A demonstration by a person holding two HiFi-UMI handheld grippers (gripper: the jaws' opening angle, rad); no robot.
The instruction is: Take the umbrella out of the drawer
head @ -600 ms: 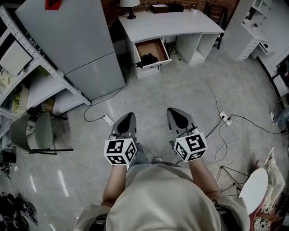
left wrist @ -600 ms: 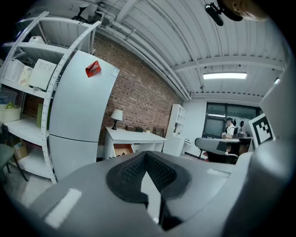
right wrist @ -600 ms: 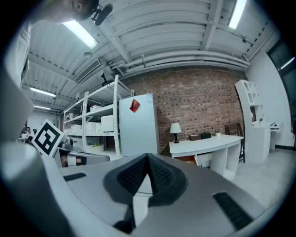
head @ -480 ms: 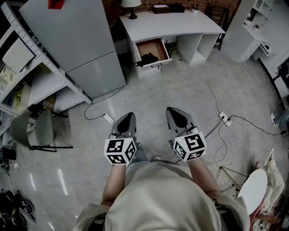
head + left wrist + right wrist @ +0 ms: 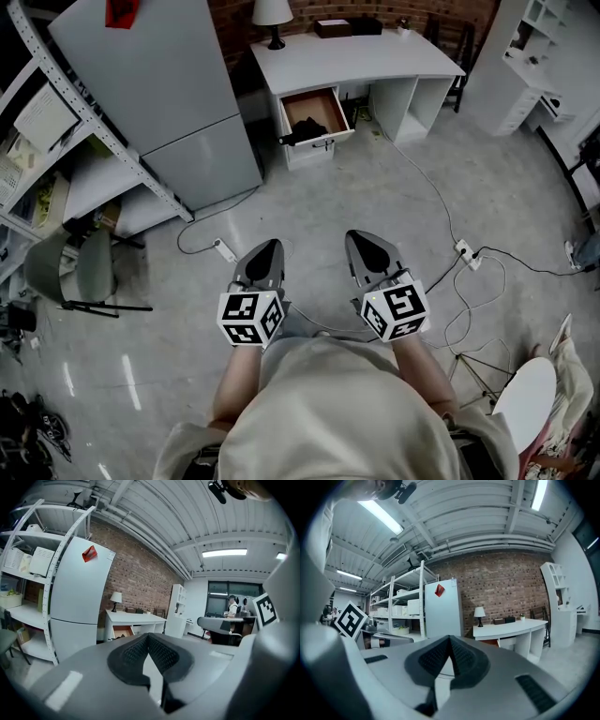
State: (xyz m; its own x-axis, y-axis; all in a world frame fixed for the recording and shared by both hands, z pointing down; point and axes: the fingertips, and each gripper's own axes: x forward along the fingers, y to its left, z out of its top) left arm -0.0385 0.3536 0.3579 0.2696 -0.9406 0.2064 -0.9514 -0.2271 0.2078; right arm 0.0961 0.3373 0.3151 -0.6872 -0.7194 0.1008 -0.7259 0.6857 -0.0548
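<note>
Ahead, floor point(image 5: 319, 206) lies open — drawer point(image 5: 323, 103) jutting

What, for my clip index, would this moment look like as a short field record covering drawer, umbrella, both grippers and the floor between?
drawer: wooden-lined white drawer under the white desk, pulled open
umbrella: black folded umbrella lying inside the drawer
left gripper: jaws together, nothing between them, well short of the drawer
right gripper: jaws together, nothing between them, beside the left one
floor: grey floor, a white cable trailing across it
</note>
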